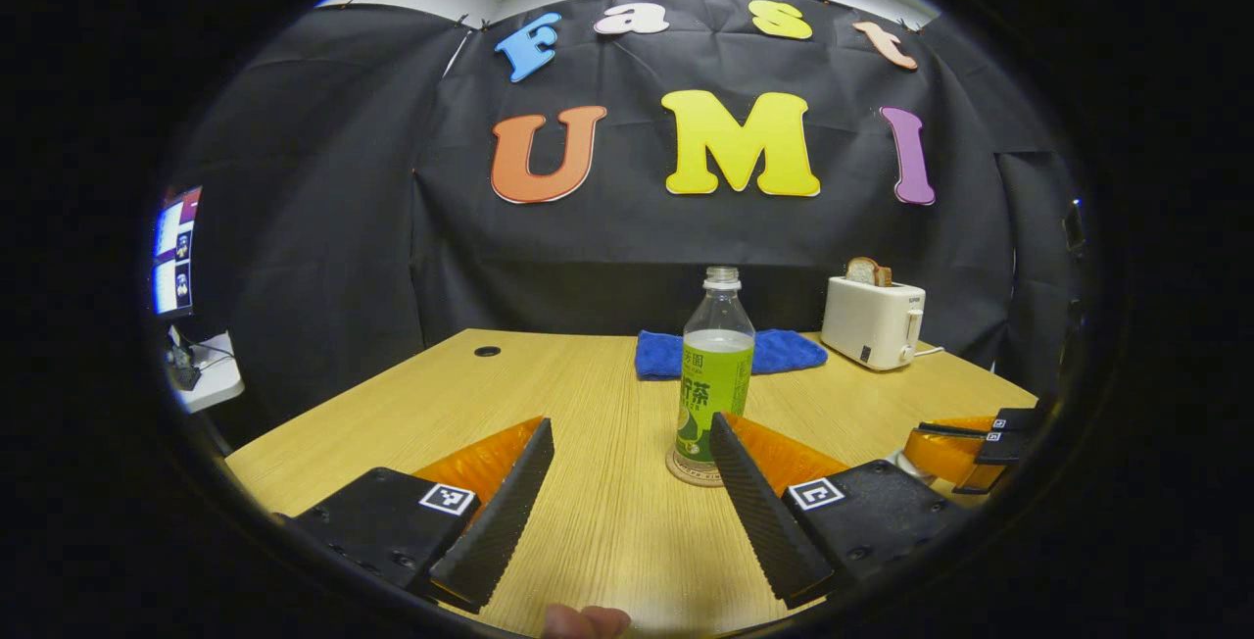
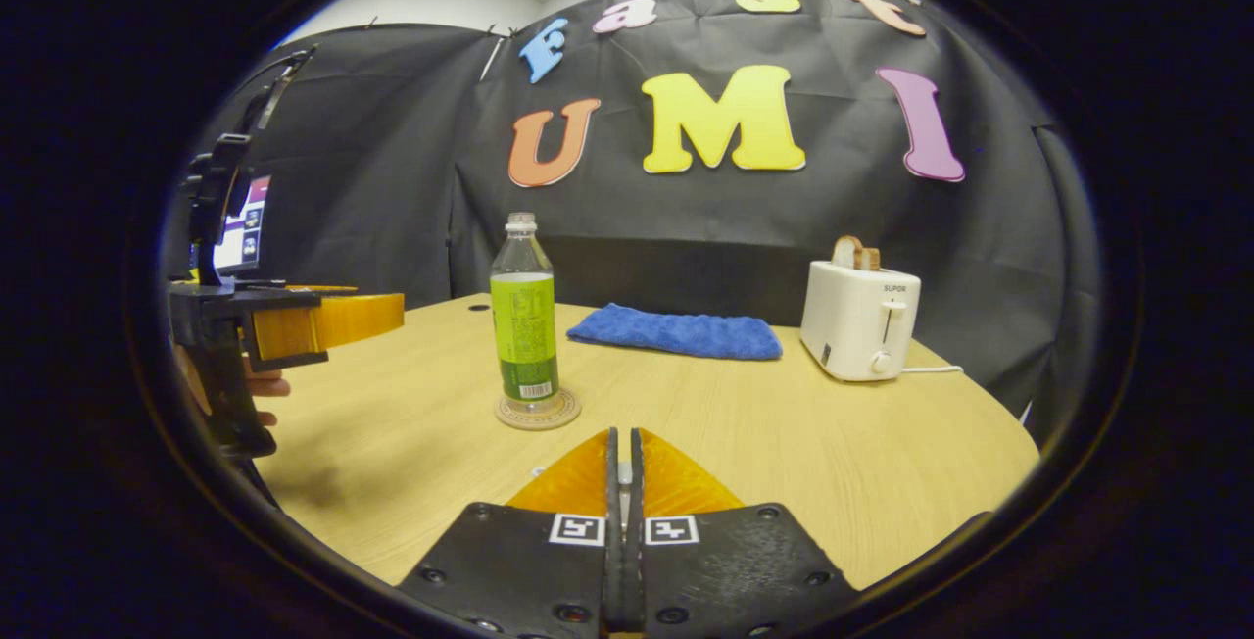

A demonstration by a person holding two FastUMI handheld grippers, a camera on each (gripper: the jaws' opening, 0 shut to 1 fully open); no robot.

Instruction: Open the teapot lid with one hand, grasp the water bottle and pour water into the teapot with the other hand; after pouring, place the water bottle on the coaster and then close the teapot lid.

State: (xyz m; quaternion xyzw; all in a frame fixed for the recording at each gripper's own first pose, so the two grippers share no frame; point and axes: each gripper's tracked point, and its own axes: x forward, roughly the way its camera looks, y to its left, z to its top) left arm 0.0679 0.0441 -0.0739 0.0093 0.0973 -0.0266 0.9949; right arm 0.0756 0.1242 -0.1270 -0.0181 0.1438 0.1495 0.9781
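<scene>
The water bottle (image 2: 524, 320) stands on the coaster (image 2: 537, 411), the left gripper (image 1: 627, 443) has its fingers wide apart, and the right gripper (image 2: 623, 467) has its fingers pressed together.

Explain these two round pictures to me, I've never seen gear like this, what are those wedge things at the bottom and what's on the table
No robot here: a person holds a two-finger gripper in each hand, and a fisheye camera rides on each, looking forward along its fingers.

In the left gripper view, the left gripper has its fingers spread open with nothing between them. In the right gripper view, the right gripper has its fingers pressed together; something small seems pinched between them, but I cannot tell what.

On the wooden table a water bottle with a green label stands upright on a round coaster. Behind it lie a folded blue cloth and a white toaster with bread in it.
</scene>
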